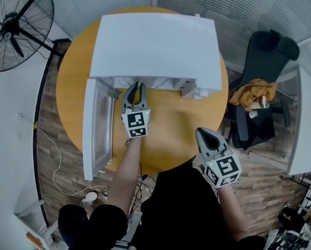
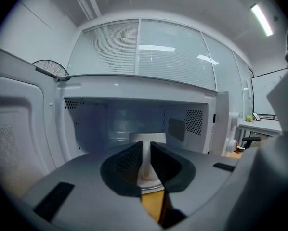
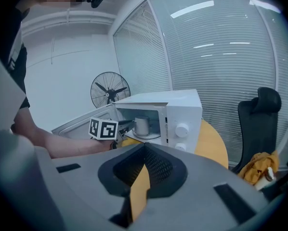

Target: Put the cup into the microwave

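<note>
A white microwave (image 1: 155, 46) stands on the round wooden table (image 1: 171, 134), its door (image 1: 95, 129) swung open to the left. The metal cup (image 3: 142, 125) sits on the turntable inside. In the left gripper view its rim (image 2: 148, 137) shows just beyond the jaws, with the handle between them. My left gripper (image 1: 136, 91) reaches into the opening, shut on the cup's handle; it shows in the right gripper view as the left gripper (image 3: 128, 124). My right gripper (image 1: 206, 137) hangs over the table's near edge, shut and holding nothing.
A black office chair (image 1: 264, 61) with a yellow cloth (image 1: 254, 90) on it stands right of the table. A standing fan (image 1: 15, 25) is at the far left. A white cable (image 1: 56, 160) lies on the floor, and a white desk (image 1: 306, 129) is at the right.
</note>
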The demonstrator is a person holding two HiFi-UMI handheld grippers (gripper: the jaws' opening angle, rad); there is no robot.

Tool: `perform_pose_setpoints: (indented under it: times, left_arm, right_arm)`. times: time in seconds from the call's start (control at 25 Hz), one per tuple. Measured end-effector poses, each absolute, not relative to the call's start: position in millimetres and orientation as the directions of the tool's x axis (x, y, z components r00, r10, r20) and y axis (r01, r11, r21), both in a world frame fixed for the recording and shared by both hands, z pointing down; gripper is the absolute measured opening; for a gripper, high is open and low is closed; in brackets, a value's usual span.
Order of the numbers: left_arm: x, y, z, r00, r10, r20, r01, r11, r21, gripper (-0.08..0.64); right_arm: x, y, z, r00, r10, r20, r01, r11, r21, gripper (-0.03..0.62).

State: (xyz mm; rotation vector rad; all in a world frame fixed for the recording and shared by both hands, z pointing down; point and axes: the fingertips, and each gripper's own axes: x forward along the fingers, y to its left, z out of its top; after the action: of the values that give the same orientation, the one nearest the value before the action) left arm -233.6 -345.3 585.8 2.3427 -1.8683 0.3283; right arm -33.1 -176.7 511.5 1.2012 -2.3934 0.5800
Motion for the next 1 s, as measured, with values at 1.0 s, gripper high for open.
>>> perform_pose_setpoints:
  times: [1.0]
  left_arm:
    - [-224.8, -395.9, 616.8, 0.225, -0.903, 0.366, -0.965, -0.258, -0.043, 0.046]
  right_arm:
    - [-19.3, -172.3, 511.7, -0.513, -0.668, 0.538, -0.844, 0.506, -0.177, 0.009]
